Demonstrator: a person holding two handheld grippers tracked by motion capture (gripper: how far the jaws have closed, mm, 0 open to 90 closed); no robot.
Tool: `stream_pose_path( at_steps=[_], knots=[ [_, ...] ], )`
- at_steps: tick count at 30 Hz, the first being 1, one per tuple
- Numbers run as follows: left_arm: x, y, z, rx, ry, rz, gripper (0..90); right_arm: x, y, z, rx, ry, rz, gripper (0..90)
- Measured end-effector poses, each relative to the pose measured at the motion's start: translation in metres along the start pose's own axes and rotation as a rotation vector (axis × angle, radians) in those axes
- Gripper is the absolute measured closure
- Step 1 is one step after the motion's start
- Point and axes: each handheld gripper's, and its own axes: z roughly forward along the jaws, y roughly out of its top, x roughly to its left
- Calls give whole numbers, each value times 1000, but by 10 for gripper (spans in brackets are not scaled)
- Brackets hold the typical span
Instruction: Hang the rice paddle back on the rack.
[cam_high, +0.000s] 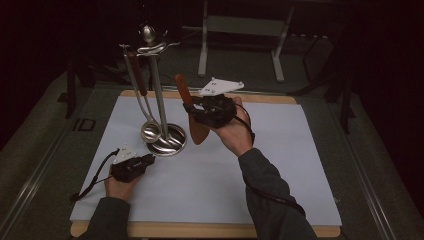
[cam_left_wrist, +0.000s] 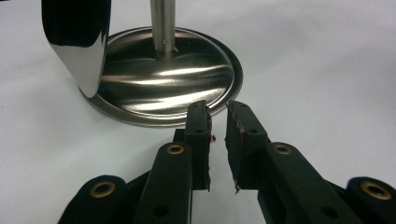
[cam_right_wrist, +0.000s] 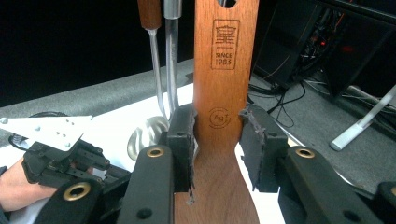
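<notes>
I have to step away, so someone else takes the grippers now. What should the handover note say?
Right gripper: shut on the wooden spatula, held upright in the air beside the utensil stand.
Left gripper: jaws slightly apart, holding nothing, low on the white mat at the stand's base.
Done: a ladle already hangs on the stand.
Left, probably: hang the spatula by its handle hole on the stand, left gripper steadying the base.

The right tongs (cam_high: 192, 107) are raised beside the stand (cam_high: 156, 95), jaws clamped on the wooden spatula (cam_right_wrist: 219, 116) — the left tongs (cam_high: 150, 159) rest low near the stand's base, jaws slightly parted, empty.
</notes>
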Motion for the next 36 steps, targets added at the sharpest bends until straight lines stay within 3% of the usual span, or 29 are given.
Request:
stream_pose_path(
  at_steps=[36],
  knots=[
    [0, 0, 0, 0, 0, 0, 794, 1, 18, -6, -27, -10, -19, 662]
  ],
)
